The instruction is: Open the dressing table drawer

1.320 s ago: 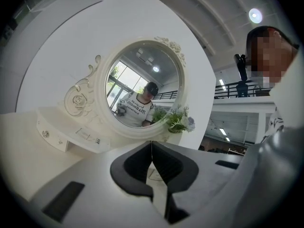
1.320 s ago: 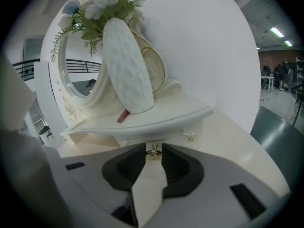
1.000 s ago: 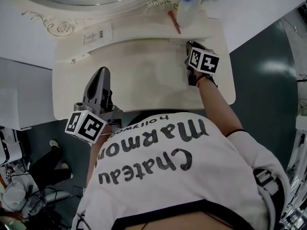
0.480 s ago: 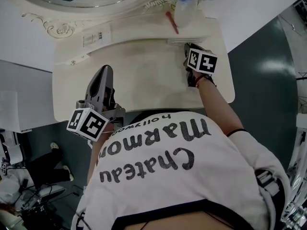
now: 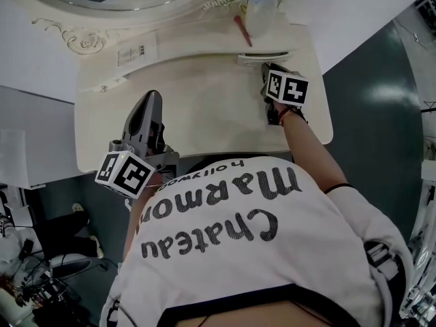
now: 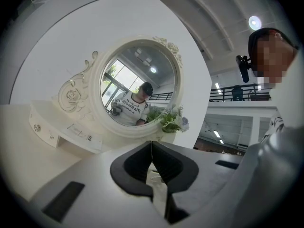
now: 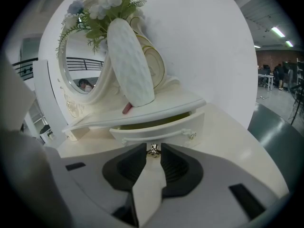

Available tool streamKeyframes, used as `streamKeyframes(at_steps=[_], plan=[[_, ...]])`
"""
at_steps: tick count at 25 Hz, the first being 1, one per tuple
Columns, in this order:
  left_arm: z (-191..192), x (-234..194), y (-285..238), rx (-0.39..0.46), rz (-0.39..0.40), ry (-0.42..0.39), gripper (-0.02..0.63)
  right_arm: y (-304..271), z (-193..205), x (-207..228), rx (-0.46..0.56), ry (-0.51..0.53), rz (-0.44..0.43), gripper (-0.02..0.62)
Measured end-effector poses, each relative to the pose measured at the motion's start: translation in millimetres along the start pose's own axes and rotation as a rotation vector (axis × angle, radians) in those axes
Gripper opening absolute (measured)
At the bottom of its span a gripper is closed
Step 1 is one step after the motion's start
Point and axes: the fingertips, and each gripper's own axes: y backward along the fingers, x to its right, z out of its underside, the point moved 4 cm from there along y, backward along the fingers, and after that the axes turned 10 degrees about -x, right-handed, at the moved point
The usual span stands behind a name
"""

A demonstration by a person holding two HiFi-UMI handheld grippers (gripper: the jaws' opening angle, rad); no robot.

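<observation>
The cream dressing table (image 5: 204, 107) has a small right-hand drawer (image 7: 156, 128) under its raised shelf, pulled out a little so that a dark gap shows above its front. In the head view the drawer (image 5: 257, 58) is a thin strip just ahead of my right gripper (image 5: 266, 69). My right gripper (image 7: 153, 152) is shut on the drawer's small metal knob (image 7: 153, 149), one pad on each side of it. My left gripper (image 5: 151, 98) hovers over the left part of the tabletop. In its own view my left gripper (image 6: 151, 148) has its tips together and holds nothing.
A white vase (image 7: 130, 63) with flowers stands on the shelf above the drawer, with a red stick-like thing (image 5: 245, 31) beside it. The round mirror (image 6: 137, 91) rises at the back. A second small drawer (image 6: 43, 126) sits at the left. The table's front edge (image 5: 225, 154) is against the person's body.
Almost nothing differs. Both grippers stay where they were, and the right one remains closed on the knob with the drawer slightly out.
</observation>
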Motion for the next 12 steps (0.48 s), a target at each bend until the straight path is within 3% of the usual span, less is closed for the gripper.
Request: streamKeyframes(at_steps=[12], plan=[[1.7, 5.4, 1.3, -0.005, 0.009, 0.001, 0.023, 7.6, 8.0, -0.1, 0.001, -0.012, 0.003, 0.104]])
